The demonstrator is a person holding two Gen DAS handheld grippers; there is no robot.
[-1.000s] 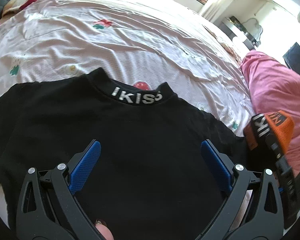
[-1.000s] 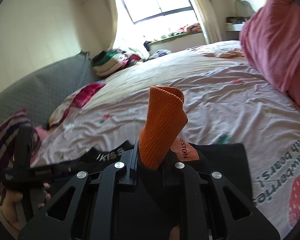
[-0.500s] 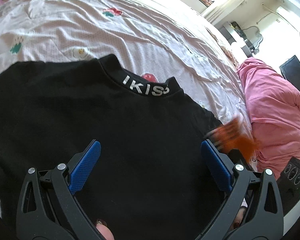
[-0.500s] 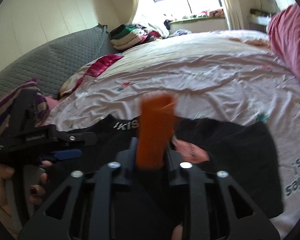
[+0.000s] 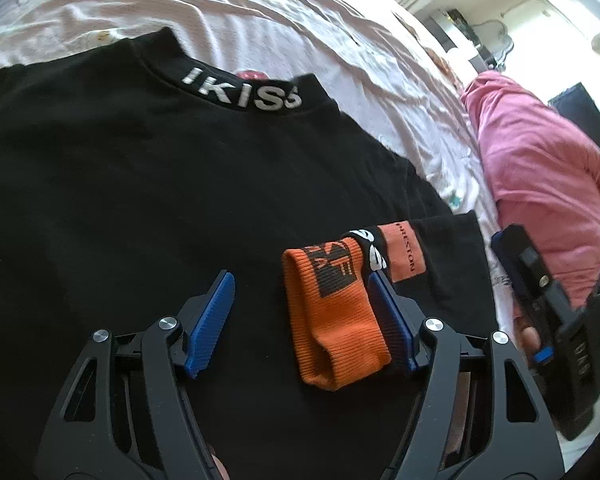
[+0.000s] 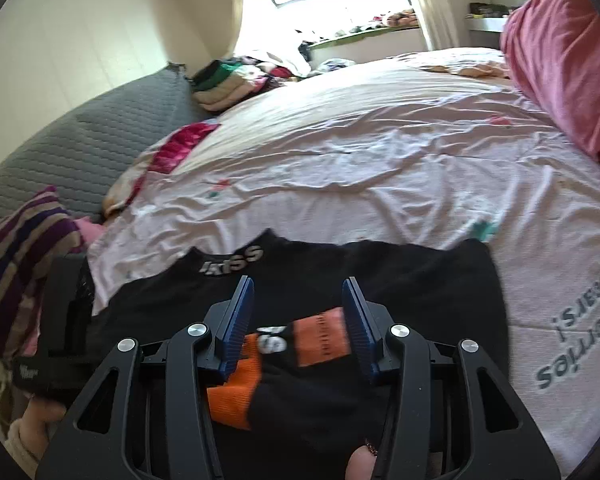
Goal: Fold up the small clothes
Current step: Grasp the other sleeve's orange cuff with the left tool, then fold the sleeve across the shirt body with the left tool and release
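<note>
A black T-shirt (image 5: 148, 184) with white letters on its collar lies flat on the bed; it also shows in the right wrist view (image 6: 420, 280). An orange and black sock (image 5: 332, 320) lies folded on the shirt. My left gripper (image 5: 300, 280) straddles the sock. Its jaws are closing: the right pad is against the sock's side, the left pad stands well apart. My right gripper (image 6: 298, 282) hovers over the sock (image 6: 318, 340). Its jaws are opening and the pads do not press on it. In the left wrist view the right gripper (image 5: 510, 242) is at the right edge.
The bed sheet (image 6: 380, 152) is pale pink and wrinkled, with printed fruit and letters. A pink quilt (image 5: 540, 168) lies bunched on the right. A striped pillow (image 6: 16, 256) and a grey headboard (image 6: 80, 140) are at the left, with stacked clothes (image 6: 228, 80) behind.
The right gripper lowered the upright sock onto the shirt and let go of it. The left gripper dropped closer to the shirt and narrowed its jaws around the sock.
</note>
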